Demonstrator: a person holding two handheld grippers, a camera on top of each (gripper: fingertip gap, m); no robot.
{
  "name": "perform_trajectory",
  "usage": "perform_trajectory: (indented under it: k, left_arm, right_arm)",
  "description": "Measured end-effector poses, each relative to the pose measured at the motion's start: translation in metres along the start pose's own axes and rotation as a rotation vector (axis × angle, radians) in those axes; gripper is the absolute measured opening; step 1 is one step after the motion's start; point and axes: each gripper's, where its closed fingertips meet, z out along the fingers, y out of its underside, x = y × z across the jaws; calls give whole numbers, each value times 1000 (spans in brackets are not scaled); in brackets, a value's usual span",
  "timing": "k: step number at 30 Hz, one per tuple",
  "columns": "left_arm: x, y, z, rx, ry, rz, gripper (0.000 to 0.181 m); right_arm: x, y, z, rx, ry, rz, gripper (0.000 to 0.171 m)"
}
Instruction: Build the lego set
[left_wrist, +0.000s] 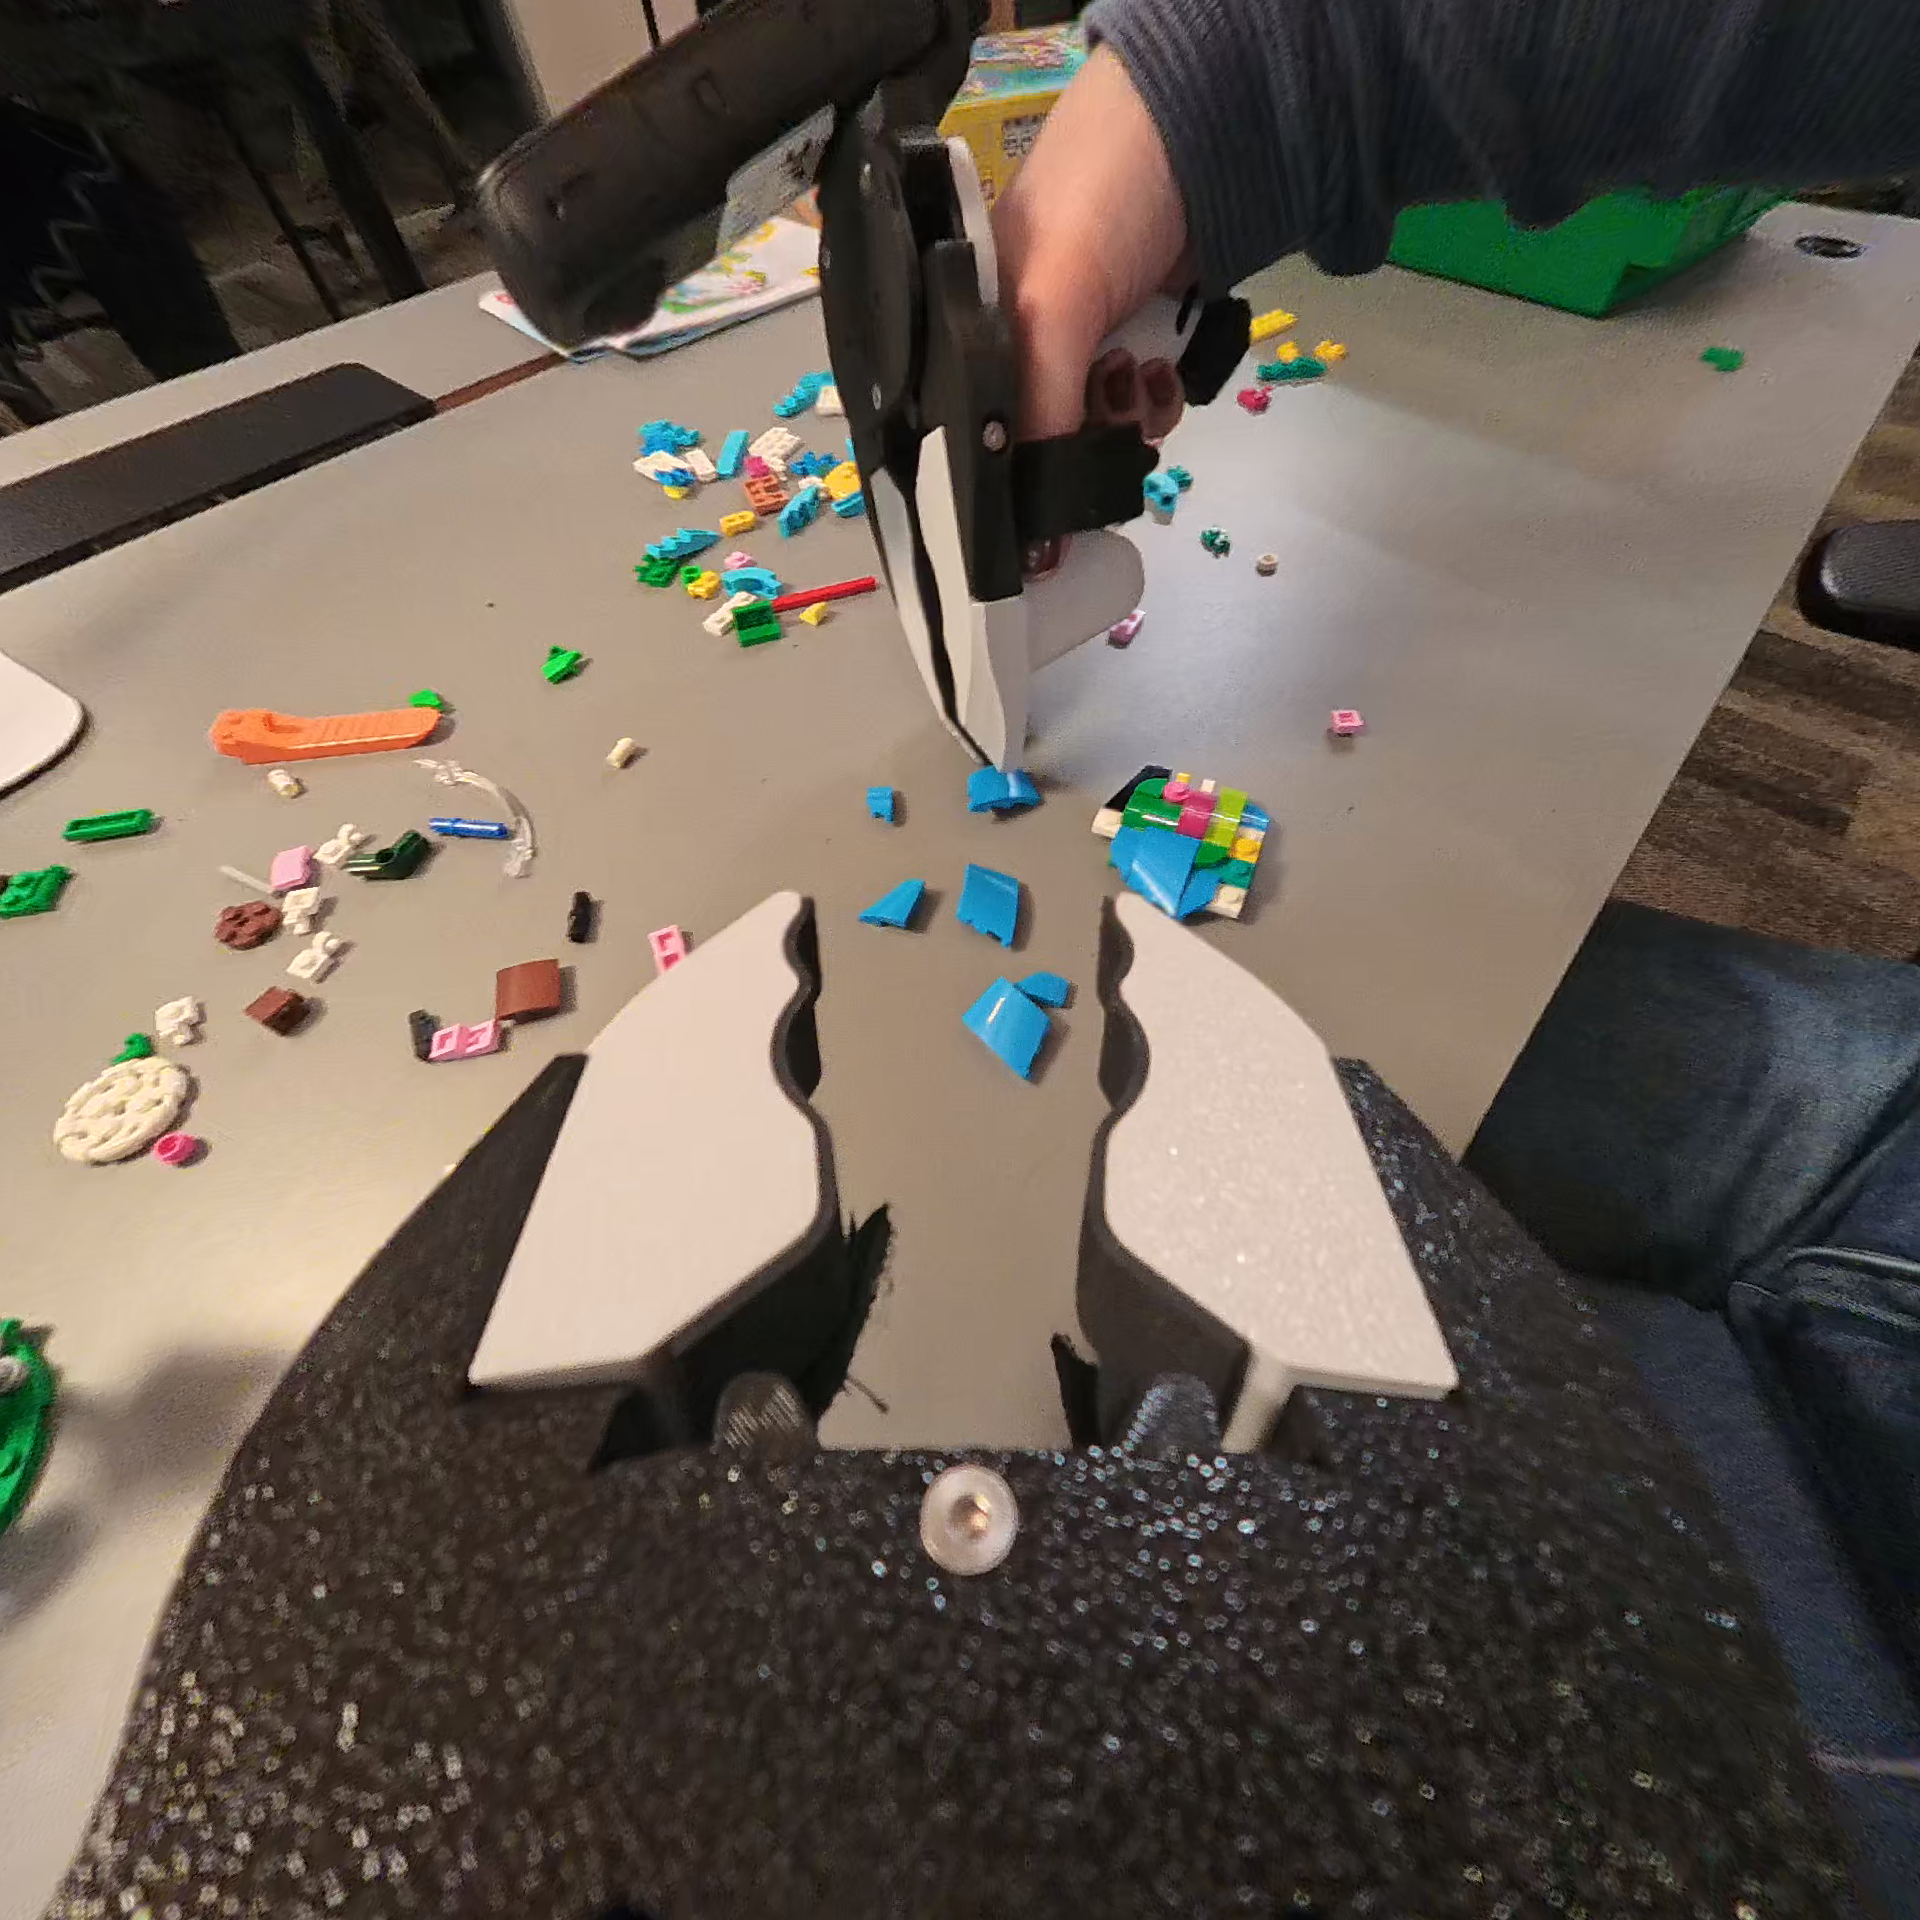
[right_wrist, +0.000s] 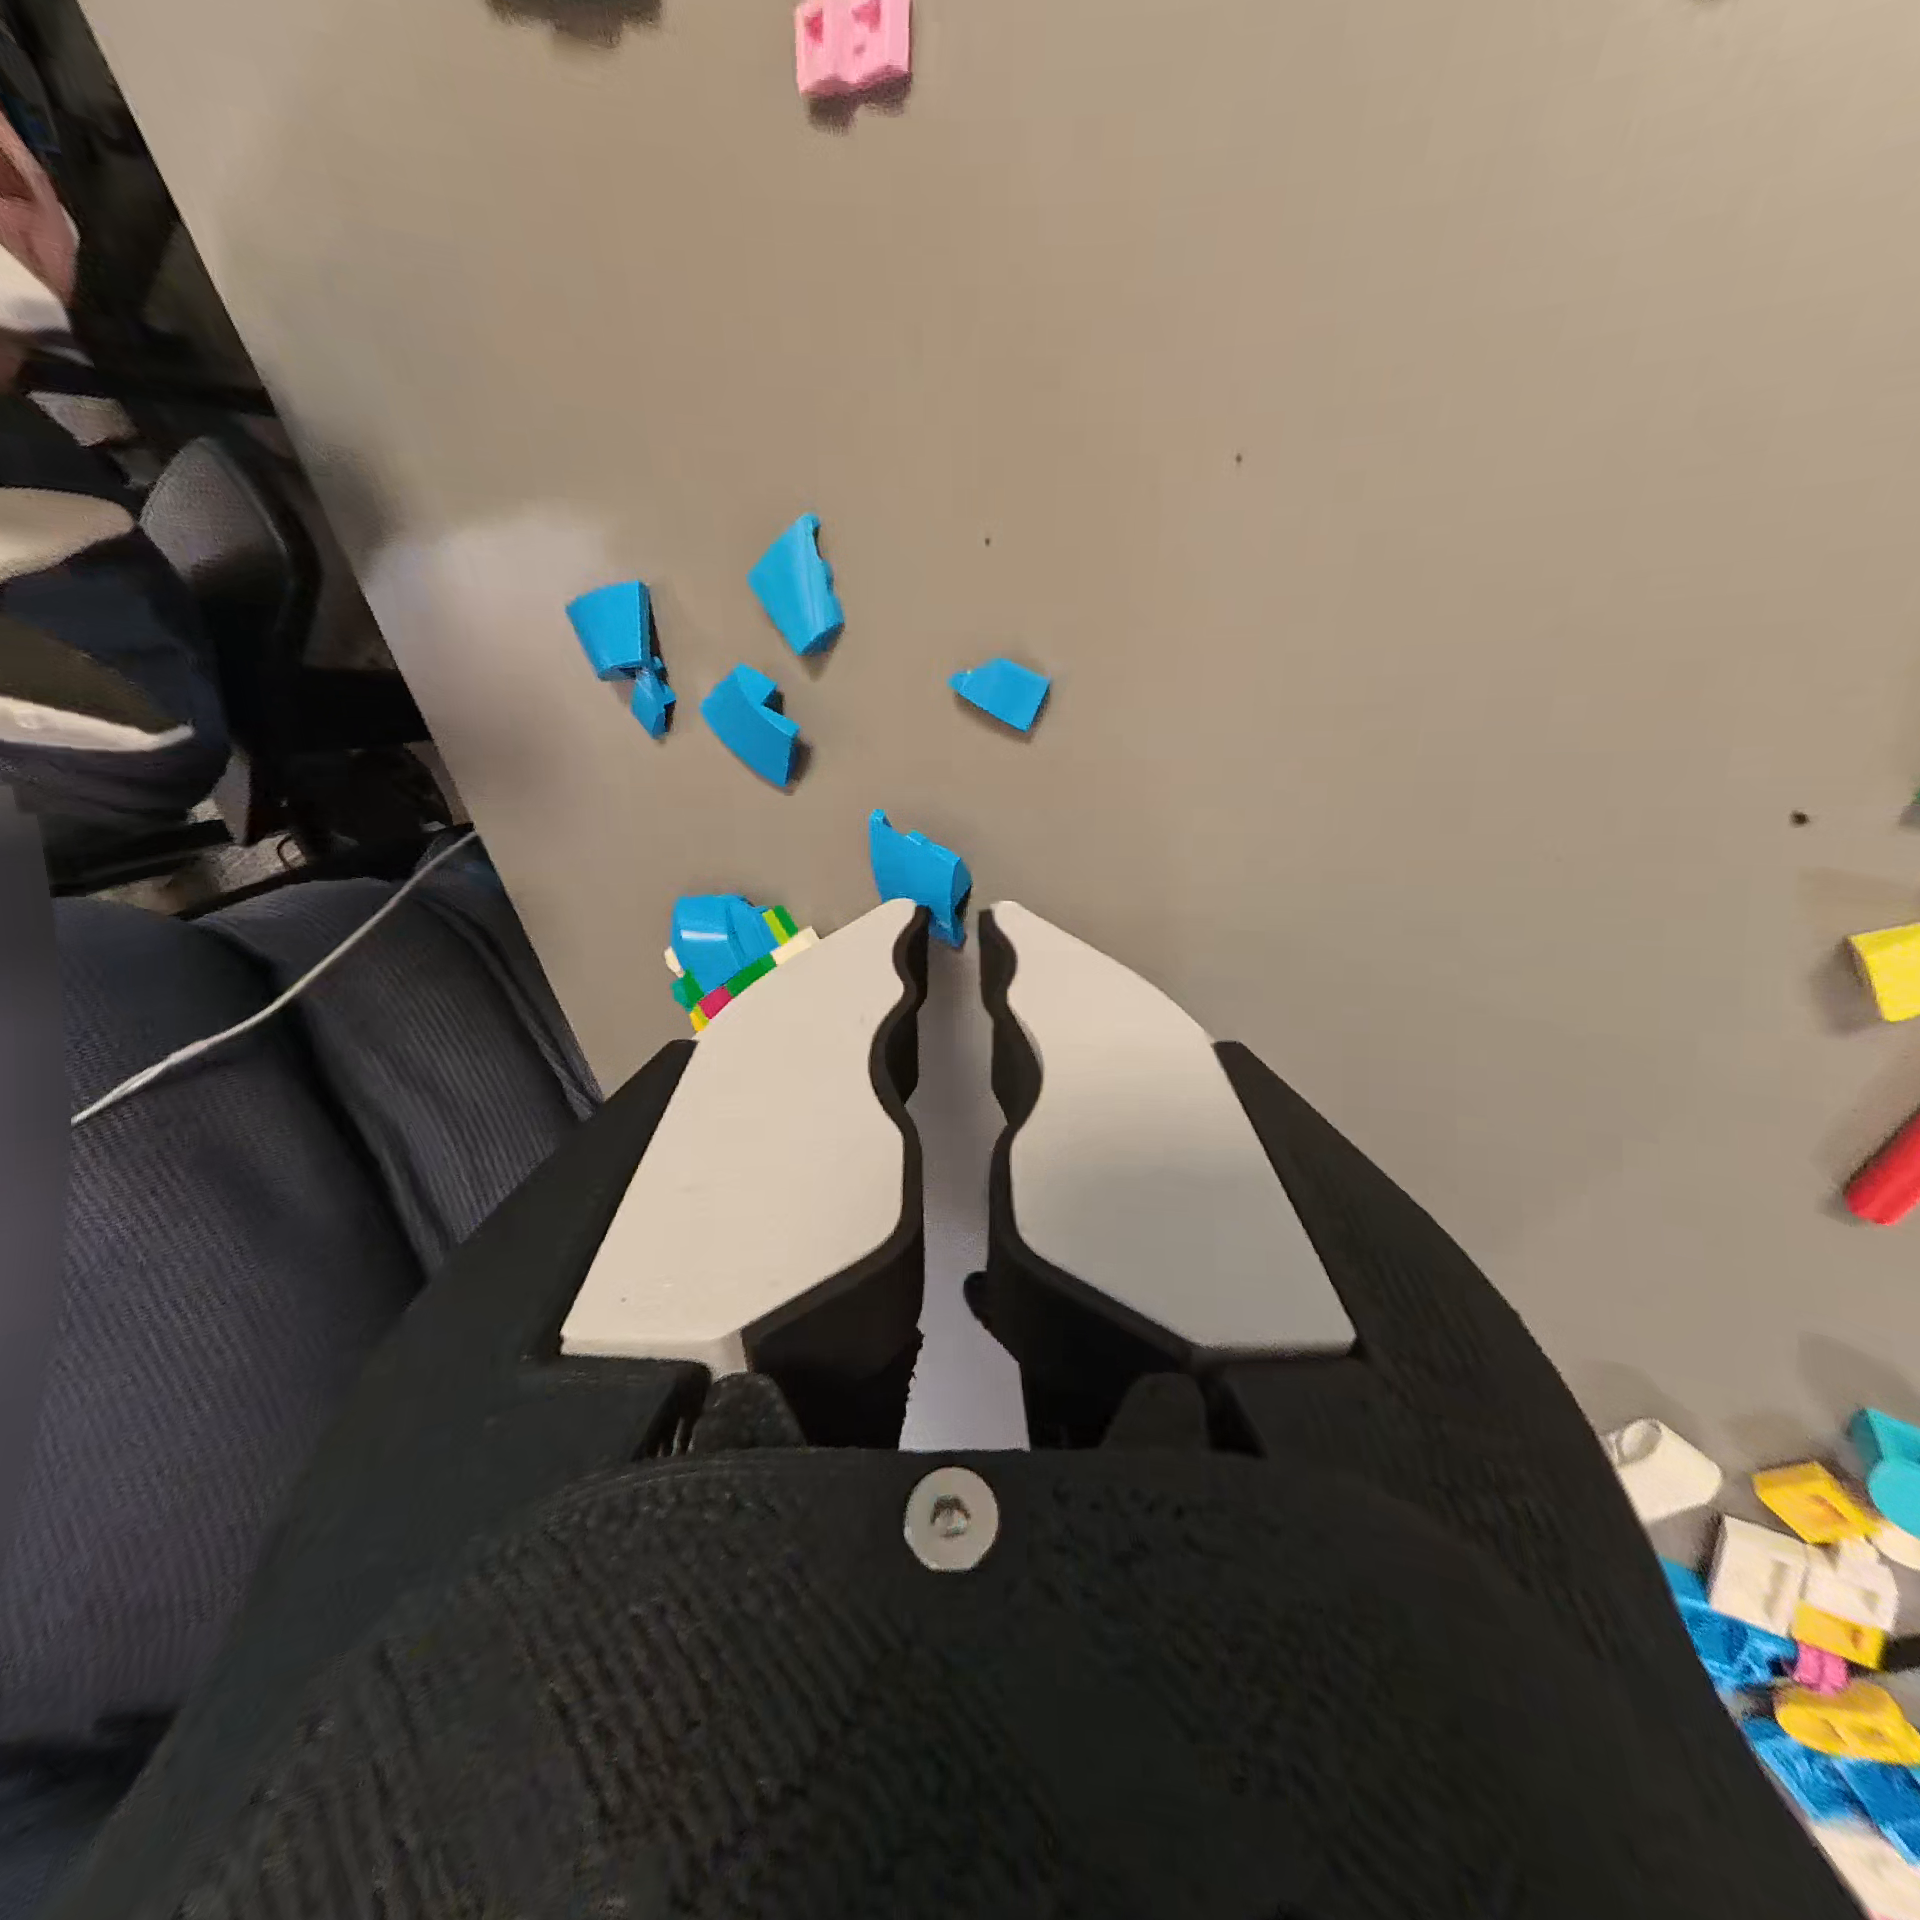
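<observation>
A right gripper (right_wrist: 951, 914) points steeply down at a grey table (right_wrist: 1351, 416), its fingers drawn to a narrow gap with a small blue curved piece (right_wrist: 920, 873) at their tips; whether the piece is pinched or merely touched cannot be told. In the left wrist view the same piece (left_wrist: 1003, 790) sits on the table under the descending tips of the right gripper (left_wrist: 987, 743). The left gripper (left_wrist: 956, 925) hovers with fingers wide apart and empty, several loose blue pieces (left_wrist: 1003, 1023) lying between and just beyond them. The half-built colourful model (left_wrist: 1190, 857) rests just right of those fingers, near the table edge. An orange brick separator (left_wrist: 322, 732) lies well to the left.
</observation>
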Motion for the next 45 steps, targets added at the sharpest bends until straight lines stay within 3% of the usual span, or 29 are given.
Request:
perform_trajectory:
  k: [1, 6, 8, 11, 15, 18, 21, 24, 27, 37, 45]
  left_arm:
    - [-3, 0, -1, 5, -13, 3, 51]
    - [-34, 1, -7, 87, -214, 24, 44]
    - [-50, -2, -11, 172, -346, 25, 40]
    - [-59, -7, -16, 269, -497, 37, 39]
    - [-55, -21, -24, 357, -661, 143, 28]
    - [-53, -27, -28, 395, -745, 170, 19]
    - [-54, -26, -23, 392, -713, 99, 14]
    - [-57, -26, -17, 386, -679, 56, 9]
    - [-56, -29, -10, 379, -676, 105, 0]
    - [-68, -35, 8, 376, -652, 116, 0]
    - [-63, -37, 21, 360, -608, 184, 0]
  right_arm:
    - [1, -2, -2, 8, 24, -5, 12]
    - [12, -14, -28, 157, 265, -98, 43]
    - [18, -24, -57, 381, 424, -133, 42]
    - [23, -21, -119, 858, 666, -157, 36]
    - [37, 51, -198, 1377, 1069, -153, 14]
    - [49, 117, -234, 1563, 1408, -101, 4]
    - [59, 142, -233, 1586, 1528, -127, 1]
    - [70, 133, -207, 1466, 1546, -225, 0]
    - [67, 124, -206, 1444, 1571, -283, 0]
    - [95, 153, -227, 1566, 1542, -49, 0]
    - [101, 151, -228, 1561, 1523, -42, 0]
